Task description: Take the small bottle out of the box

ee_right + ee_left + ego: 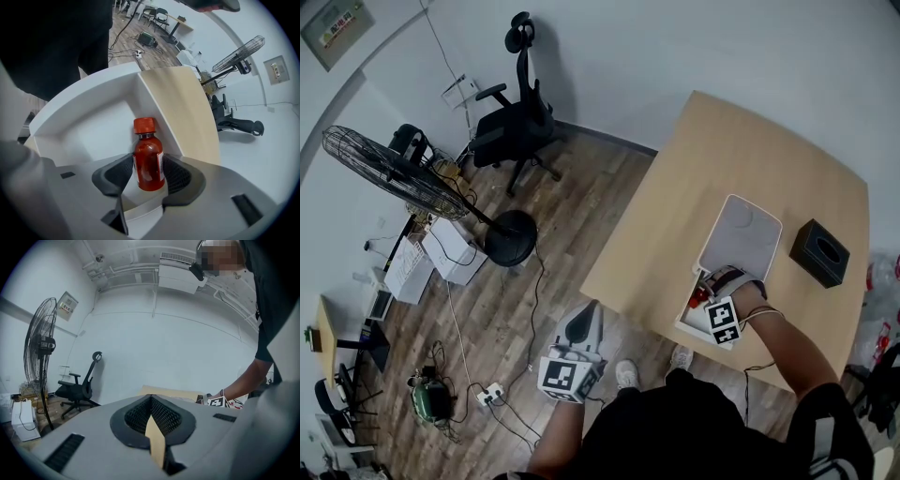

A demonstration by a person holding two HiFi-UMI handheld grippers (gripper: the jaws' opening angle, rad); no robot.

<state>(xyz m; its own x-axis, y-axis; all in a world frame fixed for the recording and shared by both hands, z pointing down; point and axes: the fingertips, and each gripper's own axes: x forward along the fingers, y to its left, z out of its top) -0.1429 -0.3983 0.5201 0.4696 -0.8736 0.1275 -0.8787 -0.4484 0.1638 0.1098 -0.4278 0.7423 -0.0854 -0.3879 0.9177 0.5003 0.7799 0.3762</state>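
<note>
The right gripper (148, 169) pinches the small bottle (148, 152), which stands upright inside the white box (89, 131) on the table (741, 159), while the left gripper (150, 400), jaws pressed together, hangs beside the table.

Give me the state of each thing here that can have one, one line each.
small bottle: capped, inside the box, between the pads of the right gripper.
box: open, lid folded back onto the table.
right gripper: shut on the small bottle.
left gripper: shut, empty.
</note>
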